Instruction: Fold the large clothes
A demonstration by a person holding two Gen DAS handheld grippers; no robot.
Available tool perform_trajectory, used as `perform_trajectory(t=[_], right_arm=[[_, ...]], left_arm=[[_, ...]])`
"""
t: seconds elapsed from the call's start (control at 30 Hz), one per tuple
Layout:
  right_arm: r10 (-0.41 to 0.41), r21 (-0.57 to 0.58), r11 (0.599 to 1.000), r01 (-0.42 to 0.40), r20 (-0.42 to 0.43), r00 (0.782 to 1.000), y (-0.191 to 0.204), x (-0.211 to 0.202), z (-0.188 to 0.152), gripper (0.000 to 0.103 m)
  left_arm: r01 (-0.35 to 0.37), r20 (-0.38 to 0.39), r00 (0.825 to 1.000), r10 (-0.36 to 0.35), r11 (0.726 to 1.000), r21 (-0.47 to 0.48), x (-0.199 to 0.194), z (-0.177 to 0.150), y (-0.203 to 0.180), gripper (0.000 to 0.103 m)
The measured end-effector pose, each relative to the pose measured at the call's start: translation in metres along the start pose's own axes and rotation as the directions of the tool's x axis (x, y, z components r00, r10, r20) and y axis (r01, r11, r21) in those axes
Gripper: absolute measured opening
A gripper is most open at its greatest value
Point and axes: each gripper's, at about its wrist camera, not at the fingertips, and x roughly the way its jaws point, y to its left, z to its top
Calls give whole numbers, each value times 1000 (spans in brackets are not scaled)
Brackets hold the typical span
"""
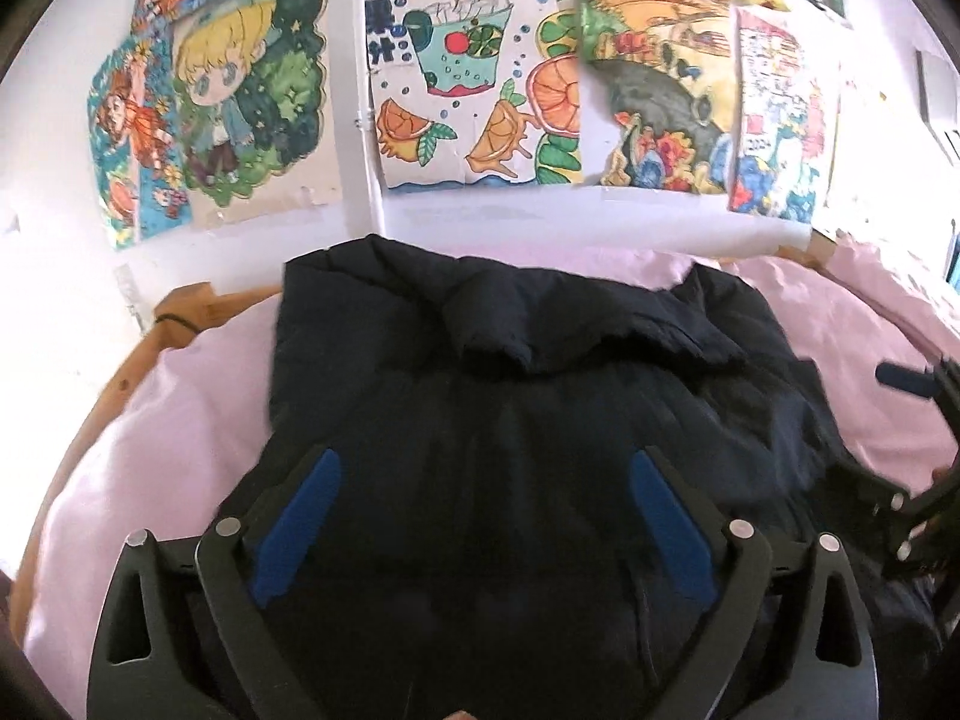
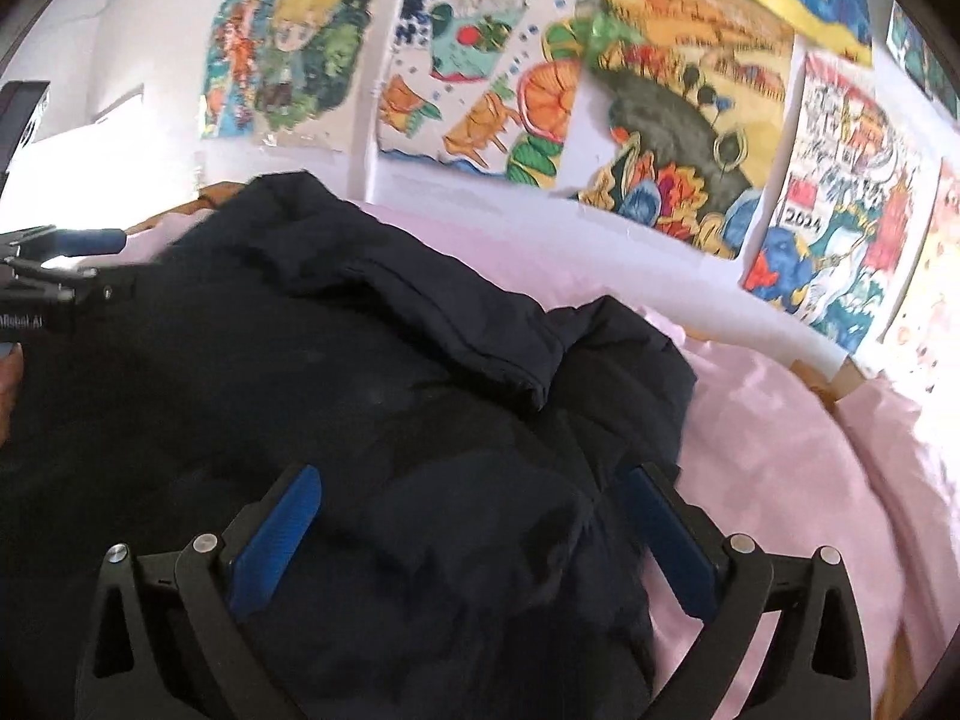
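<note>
Jacket point(image 1: 510, 396) spread on sheet point(image 1: 180, 420), inside bed frame point(image 1: 120, 372). Behind bed, wall with drawings point(image 1: 474, 90) in a row. Left gripper point(image 1: 486, 480) above jacket's middle; right gripper point(image 2: 474, 498) over its right edge, beside sheet.

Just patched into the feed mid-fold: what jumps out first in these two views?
A bulky dark navy padded jacket fills the middle, lying on a pale pink sheet over a wooden-framed bed. Above it, the white wall is crowded with bright hand-coloured drawings, fruit and cartoon figures among them. Both the left gripper and right gripper hang over the jacket with jaws wide and nothing held.
</note>
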Motion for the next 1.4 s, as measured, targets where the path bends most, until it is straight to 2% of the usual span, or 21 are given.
perform_trajectory(t=[0.07, 0.2, 0.37, 0.57, 0.67, 0.7, 0.73, 0.8, 0.9, 1.0, 1.1, 1.13, 1.2, 1.27, 1.33, 1.4], right_arm=[[22, 15, 1000, -22, -9, 1000, 9, -30, 1, 103], [38, -28, 999, -37, 14, 999, 29, -85, -1, 103], [63, -93, 994, -60, 39, 997, 54, -141, -13, 103], [80, -96, 992, -76, 39, 996, 73, -190, -29, 103], [92, -98, 991, -88, 36, 995, 83, -210, -37, 103], [93, -102, 991, -89, 32, 995, 85, -213, -41, 103], [90, -106, 991, -87, 23, 996, 89, -218, -45, 103], [96, -128, 987, -96, -8, 995, 98, -224, -57, 103], [110, -166, 979, -114, -31, 993, 110, -229, -77, 103], [149, -216, 964, -154, -42, 988, 114, -228, -99, 103], [210, -271, 935, -229, -98, 973, 115, -222, -122, 103], [215, -297, 925, -239, -112, 970, 116, -220, -130, 103], [195, -349, 908, -232, -138, 971, 118, -214, -147, 103], [172, -388, 893, -228, -173, 970, 122, -204, -163, 103], [156, -417, 879, -232, -208, 966, 125, -195, -179, 103], [134, -452, 863, -224, -222, 966, 129, -189, -191, 103]], left_arm=[[12, -15, 1000, -12, 1000, 6, -31, -7, -3, 101], [30, -21, 999, -29, 997, 71, -78, -18, -16, 101], [53, 21, 998, -57, 986, 160, -142, -30, -37, 101], [65, 21, 997, -71, 971, 229, -186, -42, -55, 101], [107, 3, 994, -111, 968, 227, -200, -48, -57, 101], [148, -23, 989, -146, 965, 216, -202, -51, -55, 101], [216, -71, 976, -206, 959, 183, -202, -55, -51, 101], [293, -124, 952, -279, 949, 116, -200, -62, -45, 101], [348, -149, 930, -337, 936, 50, -193, -76, -36, 101], [362, -195, 921, -338, 926, 104, -184, -90, -39, 101], [393, -209, 912, -353, 899, 195, -185, -108, -46, 101], [406, -202, 910, -362, 876, 259, -188, -117, -50, 101], [389, -172, 921, -349, 834, 391, -195, -137, -58, 101], [363, -172, 931, -321, 780, 509, -196, -159, -68, 101], [363, -193, 931, -310, 732, 576, -194, -181, -75, 101], [375, -223, 926, -303, 702, 605, -189, -194, -78, 101]])
